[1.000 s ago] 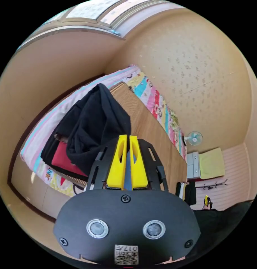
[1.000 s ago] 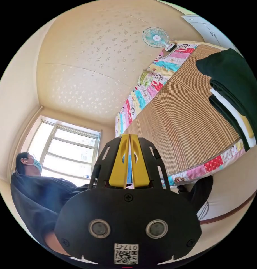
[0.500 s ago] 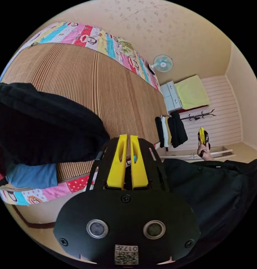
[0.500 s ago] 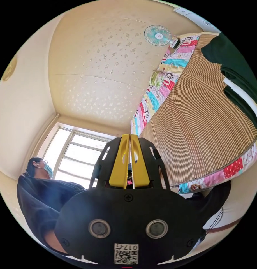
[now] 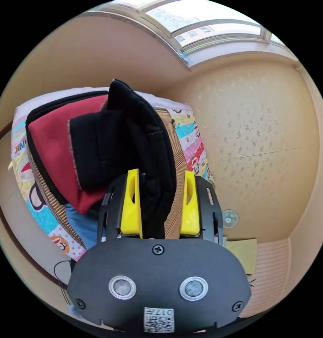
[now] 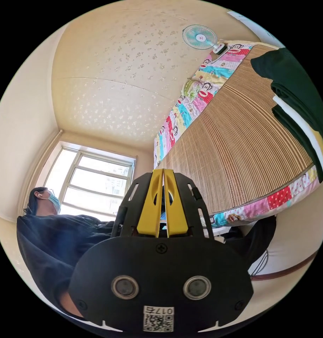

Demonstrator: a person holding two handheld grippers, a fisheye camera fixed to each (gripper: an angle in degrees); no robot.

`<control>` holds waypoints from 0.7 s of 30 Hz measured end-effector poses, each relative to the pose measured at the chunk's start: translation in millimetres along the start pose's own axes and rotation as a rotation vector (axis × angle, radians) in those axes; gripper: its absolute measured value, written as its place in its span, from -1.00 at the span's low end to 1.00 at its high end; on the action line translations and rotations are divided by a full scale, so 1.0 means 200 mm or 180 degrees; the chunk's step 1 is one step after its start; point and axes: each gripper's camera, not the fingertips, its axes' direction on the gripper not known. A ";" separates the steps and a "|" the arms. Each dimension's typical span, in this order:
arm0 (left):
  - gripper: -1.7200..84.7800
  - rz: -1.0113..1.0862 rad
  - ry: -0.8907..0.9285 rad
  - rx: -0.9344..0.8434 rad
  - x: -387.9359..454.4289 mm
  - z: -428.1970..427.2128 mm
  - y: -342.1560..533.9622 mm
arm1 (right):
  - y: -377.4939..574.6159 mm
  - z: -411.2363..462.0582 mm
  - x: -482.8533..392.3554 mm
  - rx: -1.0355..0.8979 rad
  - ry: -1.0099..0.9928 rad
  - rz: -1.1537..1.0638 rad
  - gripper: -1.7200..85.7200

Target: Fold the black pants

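A crumpled black garment [image 5: 126, 141] lies on top of a pile at the end of the bed in the left gripper view. Under it are a red garment [image 5: 50, 141] and a blue one [image 5: 80, 225]. My left gripper [image 5: 161, 173] is open right at this pile, and a fold of the black cloth sits between its yellow fingers [image 5: 131, 204] without being pinched. My right gripper [image 6: 163, 172] is shut with nothing in it, held away from the bed near the person's body.
A bamboo mat [image 6: 238, 141] covers the bed over a colourful quilt [image 6: 189, 112]. A stack of folded dark, white and yellow clothes [image 6: 298, 102] rests at its far side. A person in a dark top [image 6: 55, 239] stands before the window [image 6: 94, 183]. A fan [image 6: 199, 37] is mounted on the wall.
The left gripper's jaws have gone from shut to open, and its camera has swung back onto the clothes pile, closer than before. The right gripper stays shut, and its view has shifted only slightly.
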 end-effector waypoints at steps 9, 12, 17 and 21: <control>-0.76 0.1504 0.1104 -0.1010 0.45 0.23 0.58 | -0.14 -0.04 -0.14 0.0064 -0.0162 -0.0257 -0.93; -0.76 0.1983 0.1839 -0.1468 0.73 0.24 0.98 | -0.26 0.05 -0.26 -0.0123 -0.0261 -0.0222 -0.89; -0.77 0.2891 0.2338 -0.2489 1.18 0.33 1.70 | -0.52 0.49 -0.67 -0.1004 -0.0291 -0.0628 -0.71; -0.77 0.3668 0.1948 -0.3267 1.37 0.47 2.33 | -0.66 0.61 -0.91 -0.1271 -0.0148 -0.0775 -0.64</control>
